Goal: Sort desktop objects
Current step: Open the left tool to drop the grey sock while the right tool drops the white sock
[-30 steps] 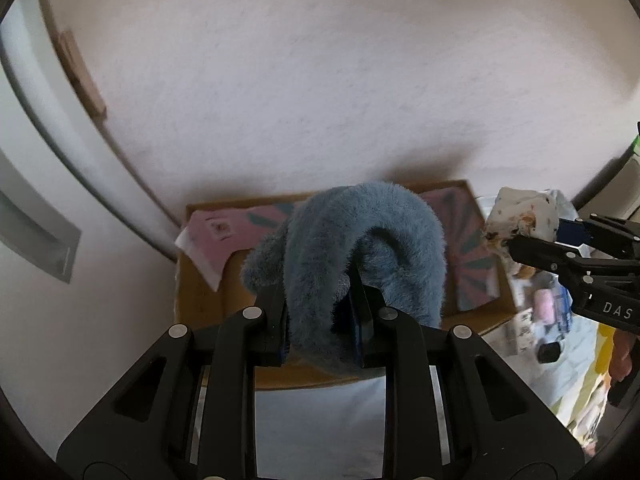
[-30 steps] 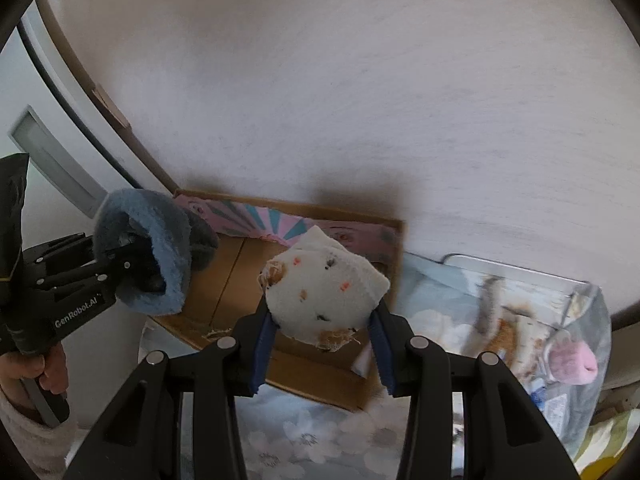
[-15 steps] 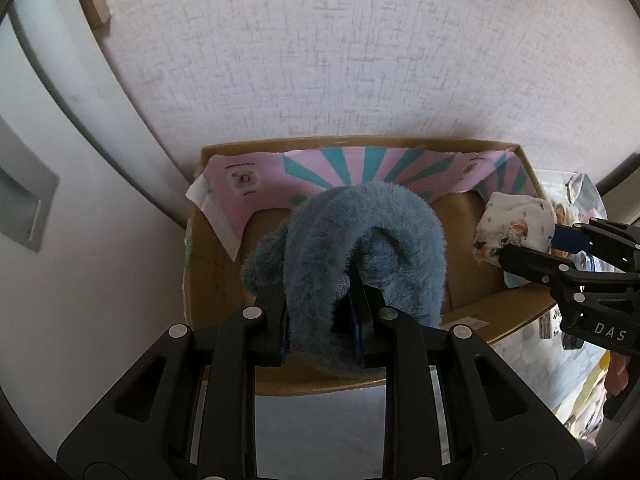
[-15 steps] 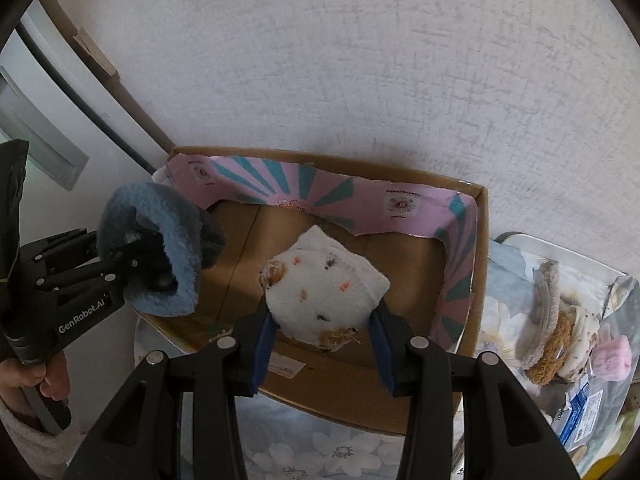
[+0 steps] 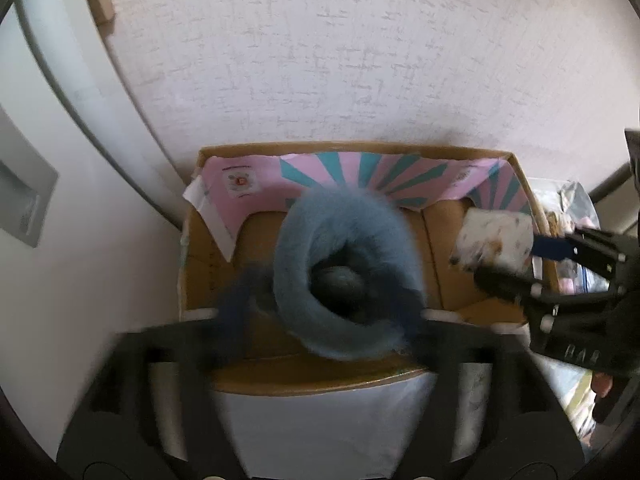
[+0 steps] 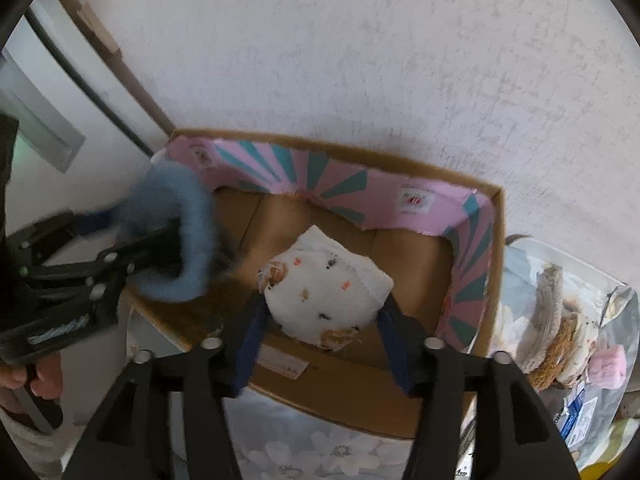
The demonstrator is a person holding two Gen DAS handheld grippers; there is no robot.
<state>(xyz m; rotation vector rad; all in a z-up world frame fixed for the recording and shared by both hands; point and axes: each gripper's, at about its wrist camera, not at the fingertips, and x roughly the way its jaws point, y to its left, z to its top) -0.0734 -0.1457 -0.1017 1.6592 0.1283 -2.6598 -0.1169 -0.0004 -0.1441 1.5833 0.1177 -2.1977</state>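
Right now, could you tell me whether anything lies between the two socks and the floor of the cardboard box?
Nothing visible does. The fluffy blue sock and the white speckled sock both hang over bare brown floor of the cardboard box, as both grippers' fingers are opening around them.

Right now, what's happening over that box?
A person holds both grippers over the open cardboard box. The left gripper is opening, the fluffy blue sock between its spread jaws, apparently dropping. The right gripper is opening too, the white speckled sock still between its fingers. More socks lie beside the box.
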